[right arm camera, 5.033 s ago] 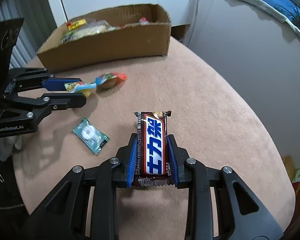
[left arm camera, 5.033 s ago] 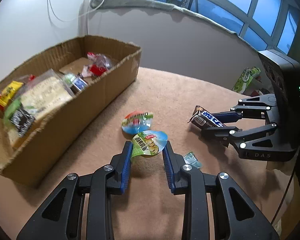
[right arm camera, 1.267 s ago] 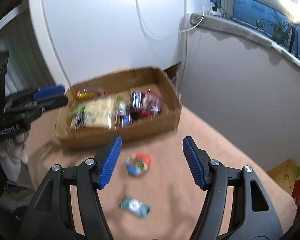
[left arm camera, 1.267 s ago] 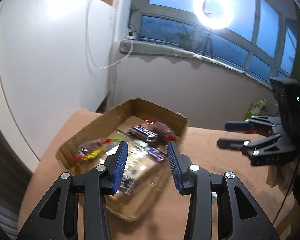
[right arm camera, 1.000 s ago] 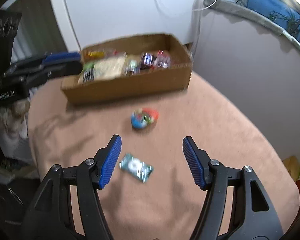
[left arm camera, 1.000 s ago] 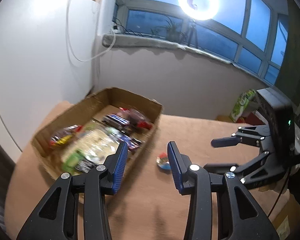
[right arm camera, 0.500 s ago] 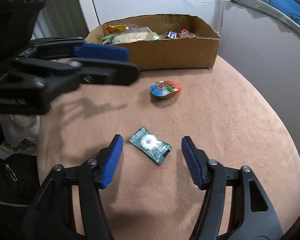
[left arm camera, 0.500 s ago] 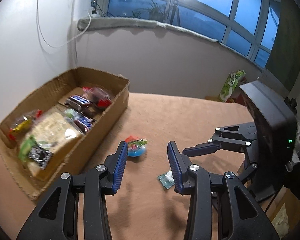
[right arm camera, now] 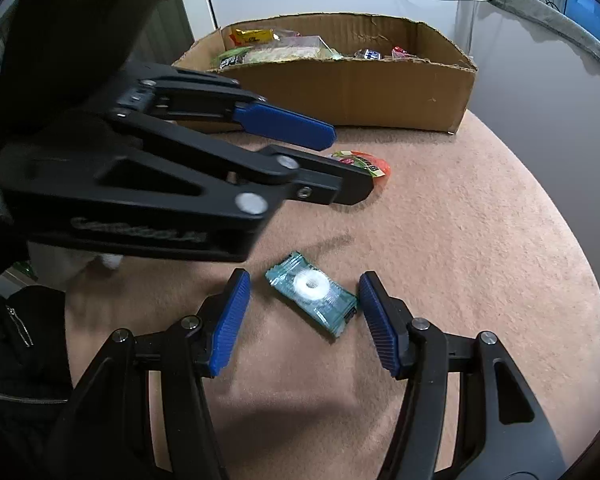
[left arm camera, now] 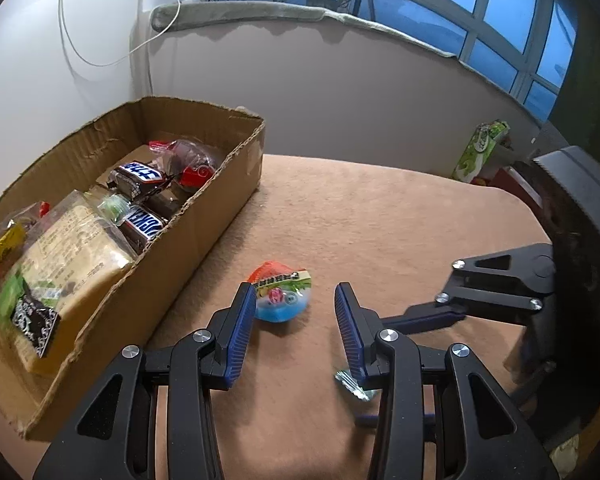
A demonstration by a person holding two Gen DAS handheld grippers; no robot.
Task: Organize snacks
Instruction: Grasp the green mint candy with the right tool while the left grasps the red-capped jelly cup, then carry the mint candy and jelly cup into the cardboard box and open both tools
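Observation:
A jelly cup [left arm camera: 282,296] with a red and blue lid lies on the tan table between the fingers of my left gripper [left arm camera: 294,304], close to the left pad. That gripper is open and touches nothing. A teal-wrapped mint candy [right arm camera: 312,298] lies flat between the pads of my right gripper [right arm camera: 303,284], whose jaws are closing with both pads clear of the wrapper. In the right wrist view the left gripper [right arm camera: 346,160] hovers over the jelly cup [right arm camera: 364,162]. The cardboard box [left arm camera: 220,184] at the left holds chocolate bars and several other snack packets.
The box [right arm camera: 360,88] stands at the table's far side, against a white wall. The round table edge curves off on the right. A green packet [left arm camera: 480,152] stands on the floor beyond it. A dark sleeve [right arm camera: 4,360] fills the lower left.
Both grippers have sunk toward the table and tipped down. The left now straddles the jelly cup, the right straddles the mint. The right jaws have narrowed a little.

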